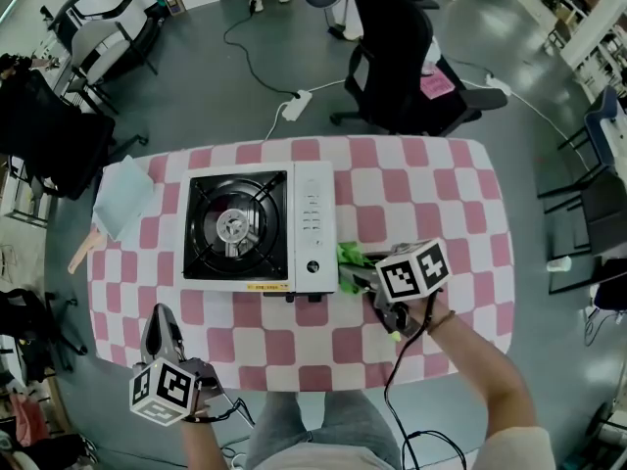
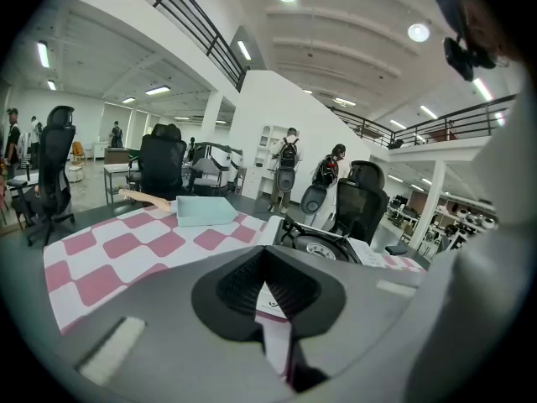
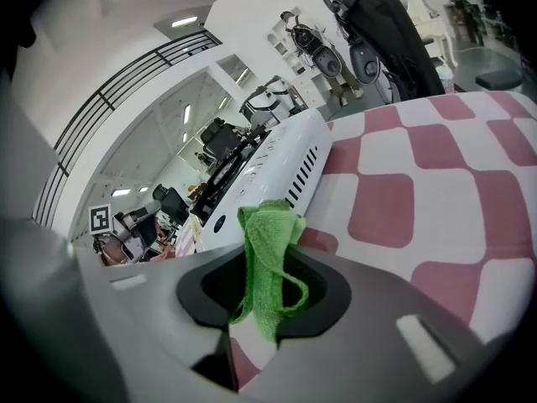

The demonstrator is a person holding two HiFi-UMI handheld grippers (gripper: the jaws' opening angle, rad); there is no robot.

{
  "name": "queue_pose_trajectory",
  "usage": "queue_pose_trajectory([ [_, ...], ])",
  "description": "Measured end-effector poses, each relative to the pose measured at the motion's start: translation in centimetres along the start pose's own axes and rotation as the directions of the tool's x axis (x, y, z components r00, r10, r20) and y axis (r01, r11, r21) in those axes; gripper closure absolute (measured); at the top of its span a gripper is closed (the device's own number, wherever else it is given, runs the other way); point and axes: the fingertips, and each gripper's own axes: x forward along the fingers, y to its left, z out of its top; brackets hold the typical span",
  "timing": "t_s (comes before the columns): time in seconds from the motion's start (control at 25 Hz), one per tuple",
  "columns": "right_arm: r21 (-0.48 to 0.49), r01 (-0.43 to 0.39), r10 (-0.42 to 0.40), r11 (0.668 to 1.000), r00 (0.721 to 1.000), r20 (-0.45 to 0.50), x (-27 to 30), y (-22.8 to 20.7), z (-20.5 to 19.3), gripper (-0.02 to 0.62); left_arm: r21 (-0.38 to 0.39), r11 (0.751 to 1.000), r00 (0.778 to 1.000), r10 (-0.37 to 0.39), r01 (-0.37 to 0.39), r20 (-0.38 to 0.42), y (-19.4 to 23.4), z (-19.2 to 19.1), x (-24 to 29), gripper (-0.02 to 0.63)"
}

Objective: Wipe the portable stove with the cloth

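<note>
The checked table was spread beneath both grippers. The stove was set just ahead and to the left of the right gripper, and well ahead of the left gripper, whose jaws were pressed together on nothing. The green cloth was pinched between the right gripper's jaws, its bunched end reaching out towards the stove's side; it was judged soft, light and limp, best gripped at a gathered fold so that a loose flap was left for wiping.
</note>
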Motion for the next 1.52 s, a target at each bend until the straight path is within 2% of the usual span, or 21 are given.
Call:
queue_pose_trajectory([
  [1.0,0.085,0.019,-0.022,0.996,0.999,0.029,-1.7,2.4,-1.0,0.509,-0.032,0.999,0.999,-0.038,0.039,0.03,0.9,2.4,0.5,0.606],
  [1.24,0.074,0.053,-0.056,0.996,0.998,0.039,-2.6,3.7,-1.1,0.509,-0.058,0.997,0.997,-0.053,0.056,0.048,1.4,3.4,0.2,0.606],
  [1.4,0.077,0.067,-0.072,0.995,0.995,0.064,-3.4,4.3,0.2,0.509,-0.059,0.997,0.997,-0.052,0.055,0.051,2.2,4.1,0.0,0.606],
  [1.52,0.034,0.082,-0.084,0.996,0.993,0.078,-3.7,5.2,2.1,0.509,-0.054,0.998,0.998,-0.04,0.043,0.055,3.0,4.4,-0.2,0.606],
])
